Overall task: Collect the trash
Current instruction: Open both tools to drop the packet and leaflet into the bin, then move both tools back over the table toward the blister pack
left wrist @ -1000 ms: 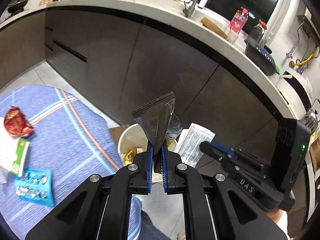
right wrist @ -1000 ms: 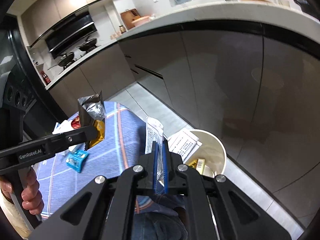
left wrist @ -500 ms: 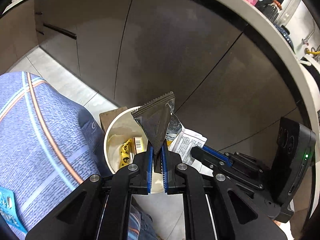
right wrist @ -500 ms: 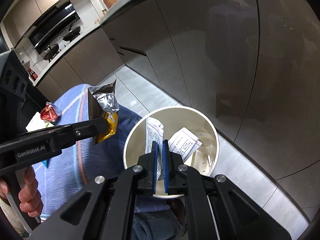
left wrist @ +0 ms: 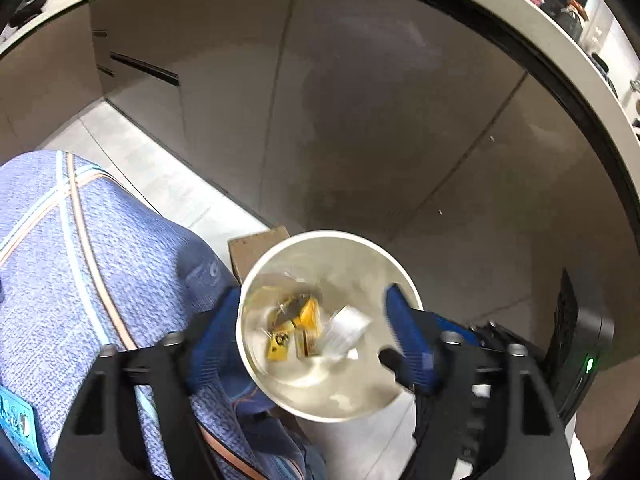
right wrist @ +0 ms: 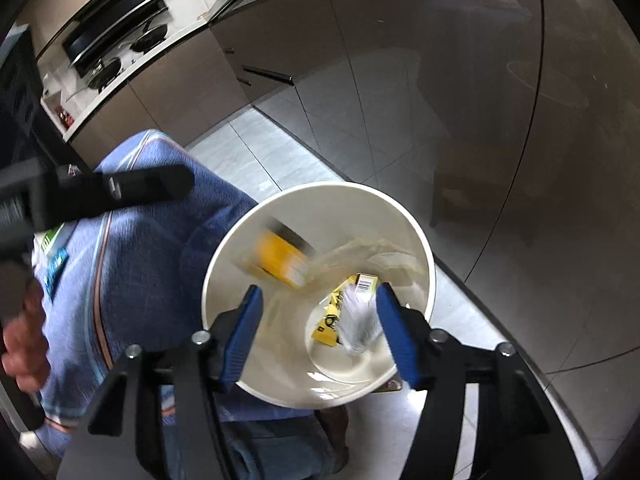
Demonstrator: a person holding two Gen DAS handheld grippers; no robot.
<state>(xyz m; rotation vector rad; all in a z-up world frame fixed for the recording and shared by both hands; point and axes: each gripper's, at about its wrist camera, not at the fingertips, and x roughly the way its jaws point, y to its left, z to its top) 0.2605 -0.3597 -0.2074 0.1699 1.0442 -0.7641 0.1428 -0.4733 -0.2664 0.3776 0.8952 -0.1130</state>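
Note:
A white round bin (left wrist: 332, 240) stands on the floor beside the table and shows in both views (right wrist: 320, 192). My left gripper (left wrist: 316, 336) is open and empty right above it. My right gripper (right wrist: 320, 320) is open and empty above it too. A silver and yellow wrapper (right wrist: 280, 258) is blurred in mid-fall inside the bin; it shows as a dark and yellow blur in the left wrist view (left wrist: 296, 312). A white printed paper (right wrist: 358, 316) falls inside as well, also seen from the left wrist (left wrist: 344, 330). Yellow packets (right wrist: 330, 320) lie at the bottom.
The blue striped tablecloth (left wrist: 80, 260) covers the table left of the bin. A blue packet (left wrist: 16, 420) lies at its near edge. A brown cardboard piece (left wrist: 256, 248) stands behind the bin. Grey kitchen cabinets (left wrist: 360, 100) rise close behind, over a tiled floor (right wrist: 280, 152).
Both grippers moved over the bin and opened. The silver wrapper left the left gripper and the white paper left the right gripper; both now fall into the bin.

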